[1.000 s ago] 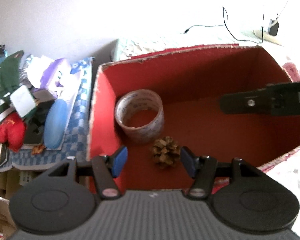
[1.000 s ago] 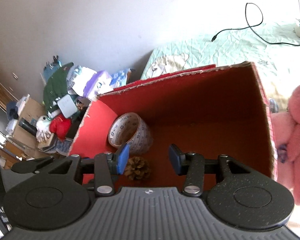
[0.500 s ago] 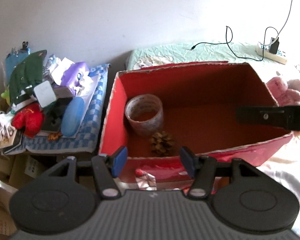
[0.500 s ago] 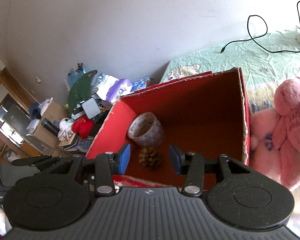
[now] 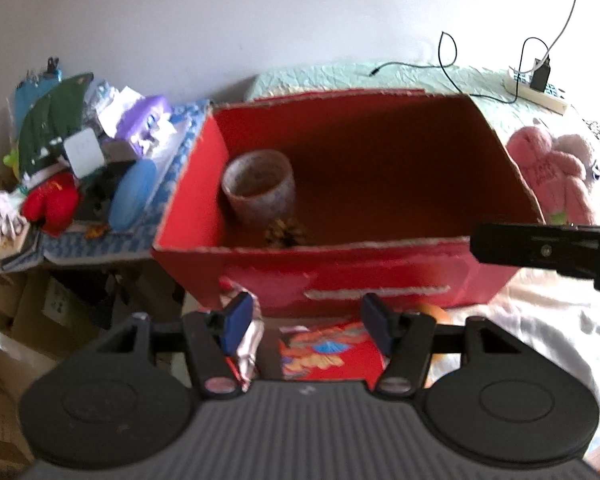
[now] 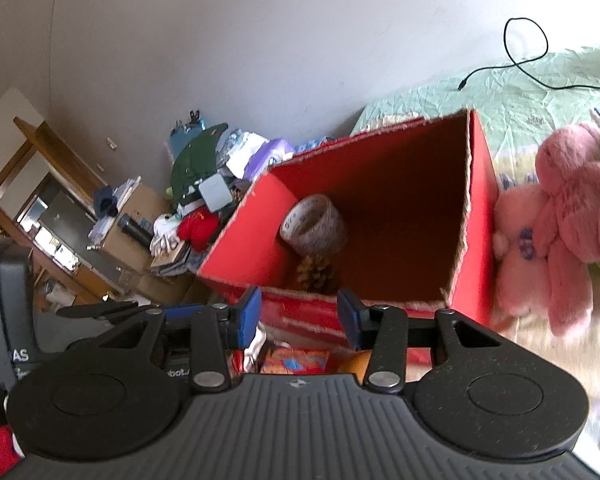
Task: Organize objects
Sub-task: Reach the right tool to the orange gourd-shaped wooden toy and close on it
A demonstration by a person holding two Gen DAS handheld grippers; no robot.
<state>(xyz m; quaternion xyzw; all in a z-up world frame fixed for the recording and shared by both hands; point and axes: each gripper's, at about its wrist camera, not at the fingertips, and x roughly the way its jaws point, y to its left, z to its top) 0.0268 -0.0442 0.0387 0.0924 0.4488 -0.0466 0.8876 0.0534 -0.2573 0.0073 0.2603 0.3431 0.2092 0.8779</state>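
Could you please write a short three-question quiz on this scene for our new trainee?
1. True or false: the roll of tape and the pine cone both lie inside the red cardboard box.
2. Which best describes the left gripper and the right gripper? A. both shut on the pine cone B. both open and empty C. one holds the tape
3. Fill in: beside the box, on the bed, lies a pink ____.

Key: 1 true; 2 B; 3 plush toy.
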